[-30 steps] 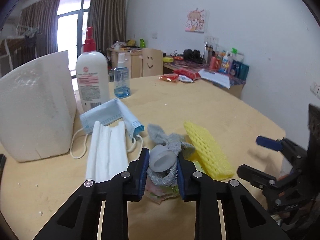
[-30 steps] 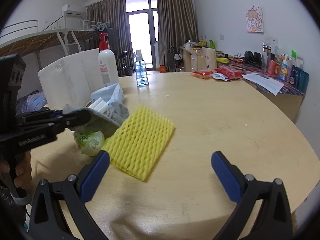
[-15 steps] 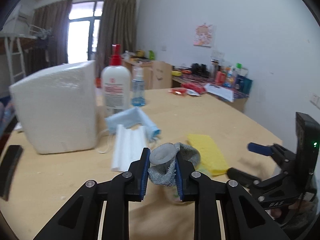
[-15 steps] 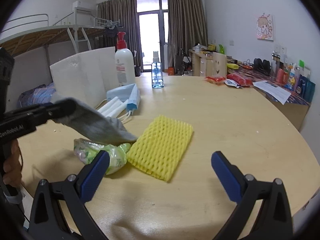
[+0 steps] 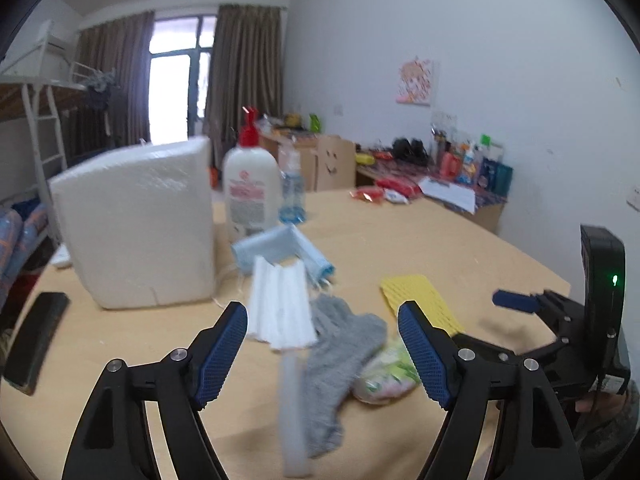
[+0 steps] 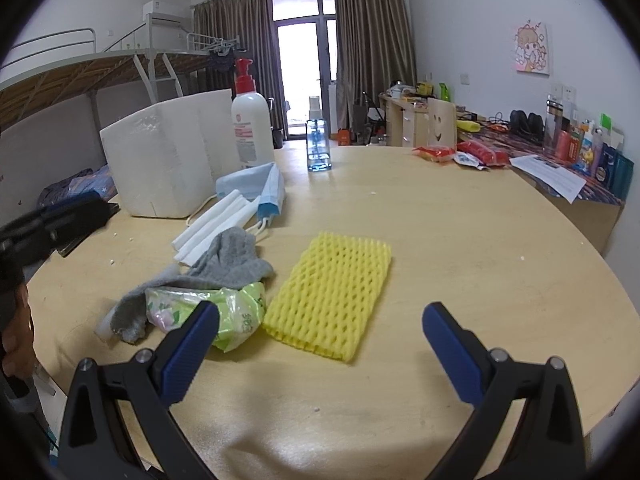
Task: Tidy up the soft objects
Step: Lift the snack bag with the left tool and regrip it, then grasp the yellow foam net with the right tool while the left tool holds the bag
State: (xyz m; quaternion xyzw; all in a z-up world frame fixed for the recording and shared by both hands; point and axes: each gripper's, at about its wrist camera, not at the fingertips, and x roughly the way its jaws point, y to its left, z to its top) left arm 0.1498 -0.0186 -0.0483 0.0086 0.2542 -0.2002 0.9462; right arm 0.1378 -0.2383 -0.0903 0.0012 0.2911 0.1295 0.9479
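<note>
Twice checked the tongs and found both pairs spread wide, gripping nothing. Saw the left tongs [image 5: 320,310] with jaws that had just been opening, the blue pads well apart and pressing on nothing, poised above the round pale wooden table [image 6: 440,240]. Found the crumpled grey knitted sock [image 5: 344,344] lying loose on the table, framed between those pads in the left wrist view but untouched by them. Noted its far end resting against the white folded ribbed strip [image 5: 280,304] and its middle draped over the soft green plastic tissue pack [image 5: 384,372]. Made out a blurred pale strip at the sock's near end; could not tell what it was. Placed the yellow foam mesh sleeve [image 5: 420,304] flat just to the right of the pack, touching it at one corner in the right wrist view. Spotted the folded light blue face mask [image 5: 280,248] behind the white strip, overlapping its far end, with its ear loops trailing beside it. Saw the large white foam block [image 5: 136,220] further left, and the white pump bottle with a red head [image 5: 250,184] and the small clear blue spray bottle [image 5: 292,192] upright behind the mask. Found the right tongs [image 6: 320,312] held low over the near edge of the table, short of the yellow sleeve, with only bare table between the pads.
</note>
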